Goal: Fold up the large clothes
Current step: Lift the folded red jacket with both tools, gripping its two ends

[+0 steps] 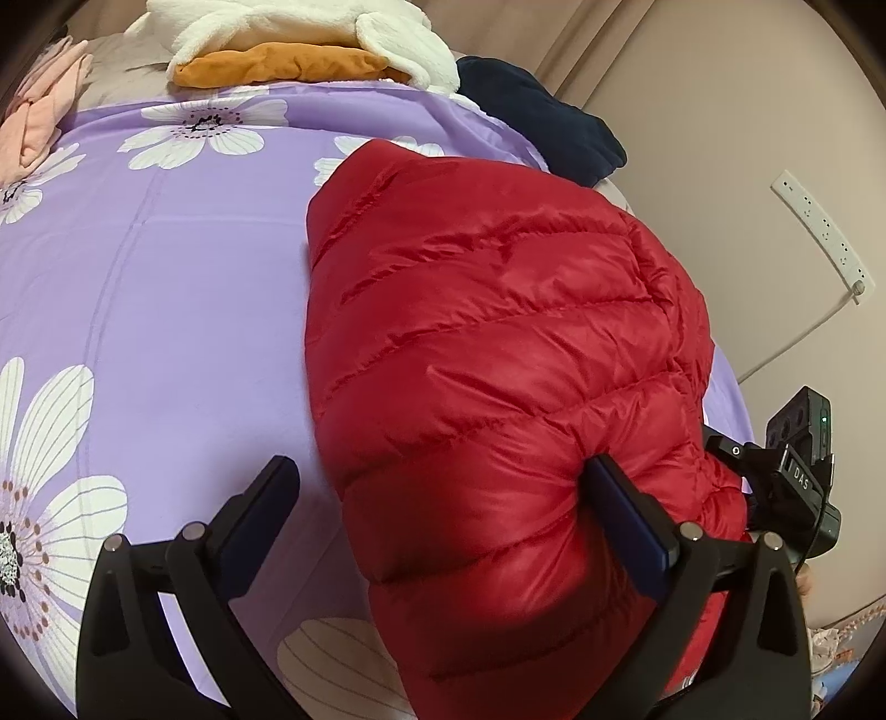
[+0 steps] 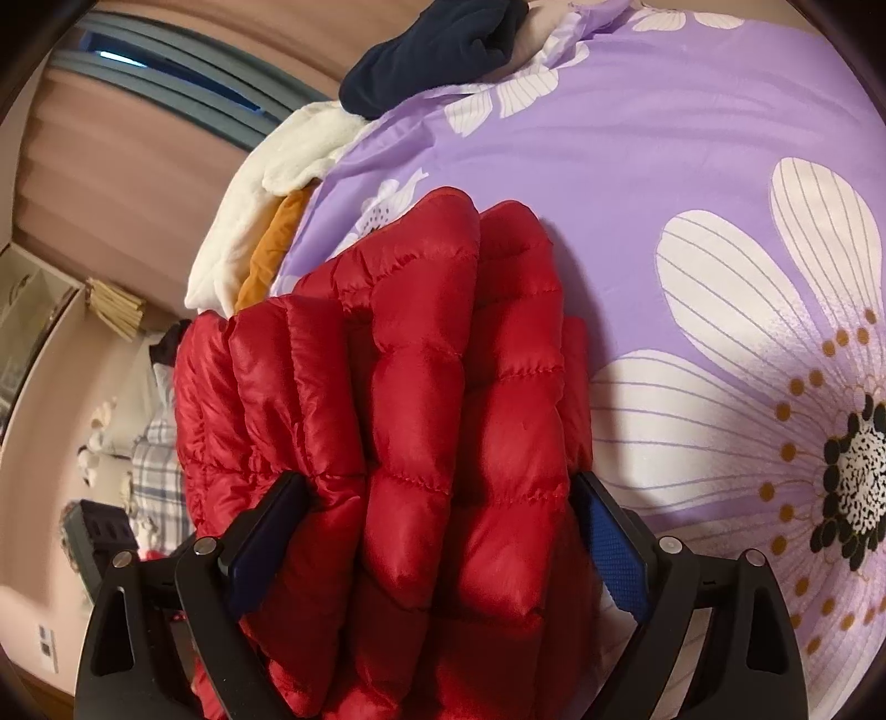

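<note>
A lilac bedspread (image 1: 166,288) printed with large white daisies covers the bed. At its far edge a fluffy white garment (image 1: 299,27) lies on top of an orange one (image 1: 282,66), with a navy garment (image 1: 548,127) just beside them and pink cloth (image 1: 39,116) bunched at the opposite corner. A white power strip (image 1: 825,238) is fixed to the beige wall, its cable trailing down. In the right wrist view, a window (image 2: 166,66) with a dark frame sits above plaid bedding (image 2: 155,465) on the floor side.
</note>
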